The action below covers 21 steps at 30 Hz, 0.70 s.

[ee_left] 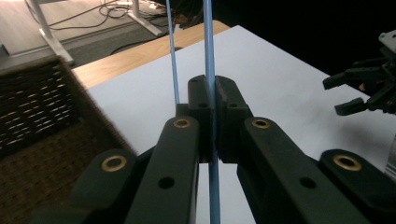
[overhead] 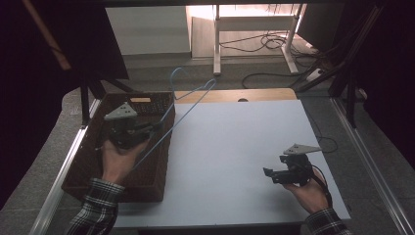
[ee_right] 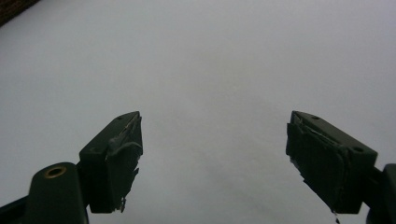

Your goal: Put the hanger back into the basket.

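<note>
A blue wire hanger [overhead: 188,95] is held over the right edge of the wicker basket [overhead: 93,161], its hook end pointing toward the far side of the table. My left gripper [overhead: 155,126] is shut on one of its wires; in the left gripper view the jaws pinch the blue wire [ee_left: 211,70] between them [ee_left: 213,100], a second wire [ee_left: 172,51] running beside it. My right gripper [overhead: 266,172] rests low near the table's front right, jaws wide apart [ee_right: 215,140] over bare white table with nothing between them. It also appears at the right of the left gripper view [ee_left: 348,93].
The dark brown wicker basket stands on the table's left side. The white tabletop [overhead: 235,147] stretches between the two hands, with a wooden strip [overhead: 235,94] at its far edge. Beyond lie floor cables [overhead: 266,41] and a white desk frame [overhead: 218,44].
</note>
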Available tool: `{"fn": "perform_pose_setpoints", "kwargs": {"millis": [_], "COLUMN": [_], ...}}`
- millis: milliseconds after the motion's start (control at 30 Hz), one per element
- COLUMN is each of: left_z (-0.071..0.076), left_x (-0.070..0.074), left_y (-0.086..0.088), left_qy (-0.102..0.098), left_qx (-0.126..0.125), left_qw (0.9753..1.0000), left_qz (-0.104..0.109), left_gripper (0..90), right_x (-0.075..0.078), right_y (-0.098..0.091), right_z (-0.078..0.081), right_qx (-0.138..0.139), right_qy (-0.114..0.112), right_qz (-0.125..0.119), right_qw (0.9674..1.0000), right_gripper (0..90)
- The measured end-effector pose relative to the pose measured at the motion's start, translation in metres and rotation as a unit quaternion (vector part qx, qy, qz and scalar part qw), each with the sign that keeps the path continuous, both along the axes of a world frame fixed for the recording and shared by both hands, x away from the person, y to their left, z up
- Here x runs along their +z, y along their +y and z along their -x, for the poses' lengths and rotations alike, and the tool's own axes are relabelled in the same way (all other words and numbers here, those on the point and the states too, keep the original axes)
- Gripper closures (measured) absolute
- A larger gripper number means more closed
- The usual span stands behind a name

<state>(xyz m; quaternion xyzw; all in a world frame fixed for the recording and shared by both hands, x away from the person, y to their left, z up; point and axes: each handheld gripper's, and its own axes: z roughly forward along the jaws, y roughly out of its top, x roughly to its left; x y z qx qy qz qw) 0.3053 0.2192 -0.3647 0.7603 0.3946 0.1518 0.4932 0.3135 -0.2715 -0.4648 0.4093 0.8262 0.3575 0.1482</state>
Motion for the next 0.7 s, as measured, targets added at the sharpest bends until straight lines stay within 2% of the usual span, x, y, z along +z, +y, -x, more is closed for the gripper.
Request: {"fn": "perform_pose_setpoints", "kwargs": {"millis": [400,533,700], "left_z": [0.023,0.026,0.03], "left_x": [-0.004,-0.01,-0.02], "left_y": [0.068,0.084,0.102], "left_qy": [-0.004,0.001,0.008], "left_qx": [0.05,0.062,0.072], "left_qw": [0.9987,0.9981,0.9974], "left_qz": [-0.003,-0.008,-0.002], "left_gripper": [87.5,87.4,87.5], "right_x": [-0.002,-0.003,-0.003], "right_y": [-0.001,0.0,0.0], "right_z": [0.0,-0.001,-0.001], "right_qx": [-0.003,0.0,-0.001], "right_qy": [0.005,0.006,0.008], "right_qz": [0.006,0.011,0.012], "right_qw": [1.0,0.9999,0.9999], "right_gripper": [19.1,19.1,19.2]}}
